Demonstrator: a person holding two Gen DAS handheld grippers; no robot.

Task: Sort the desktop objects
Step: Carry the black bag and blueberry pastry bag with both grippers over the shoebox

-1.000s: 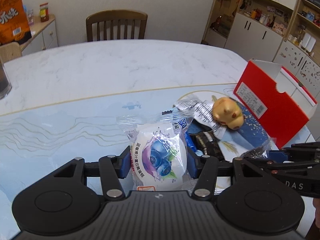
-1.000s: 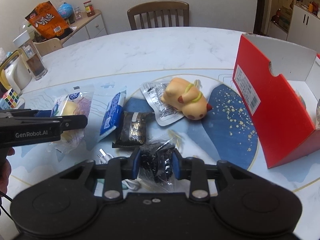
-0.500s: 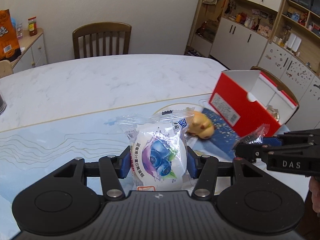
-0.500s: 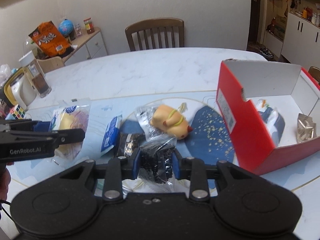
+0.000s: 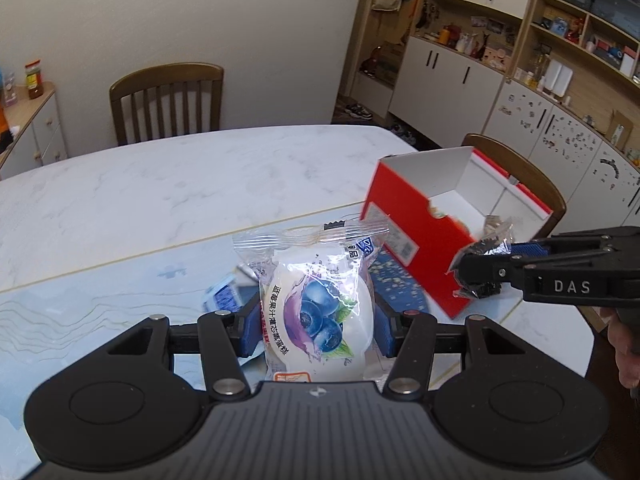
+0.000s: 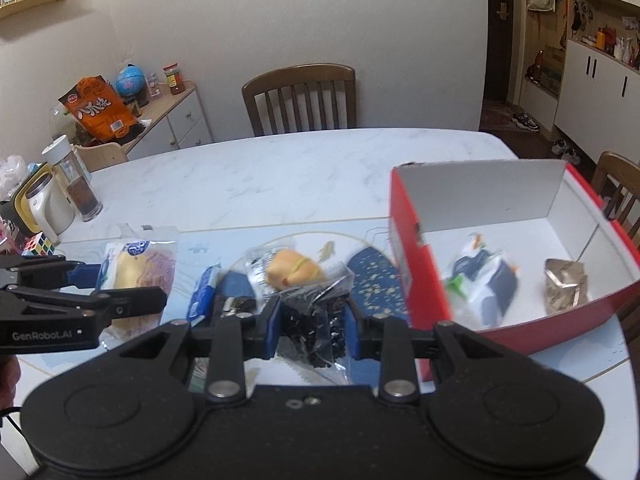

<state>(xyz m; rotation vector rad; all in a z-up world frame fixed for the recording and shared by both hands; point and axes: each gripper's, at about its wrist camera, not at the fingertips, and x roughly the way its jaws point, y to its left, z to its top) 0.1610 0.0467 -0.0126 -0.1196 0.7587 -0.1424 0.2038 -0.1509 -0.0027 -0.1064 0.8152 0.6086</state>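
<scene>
A: Both grippers have risen since the earlier frames, each with its load clear of the table; box now shows its inside, which was hidden behind the red wall before.

B: Left gripper [image 5: 316,330] status?

A: Clamped on bun pack [image 5: 316,308], blue pads [image 5: 250,328] squeezing both sides. Pack stands upright, seal on top, prob. gripped at the waist so the soft contents don't fold over. It hangs left of box [image 5: 404,216], not yet over it.

B: Right gripper [image 6: 313,326]?

A: Closed on dark pack [image 6: 316,320], crinkly clear wrap, black bits inside. Sits nearer the box than the bun pack, just short of its near red wall, approx. level w/ the rim.

B: Why the box as target?

A: Judgement: it already holds sorted items, a blurred blue-white pack [image 6: 486,280] and foil pack [image 6: 564,286], so snacks go in there. Open top faces both grippers.

B: What's left outside the box?

A: Yellow toy [image 6: 294,270] and blue sachet [image 6: 204,294] lie left of the box on the mat. Toy rests partly on a clear wrapper.

B: Risk?

A: Dark pack's loose wrap could snag the box wall if it goes in low. Both hands heading to one opening may crowd; right looks due first.
</scene>
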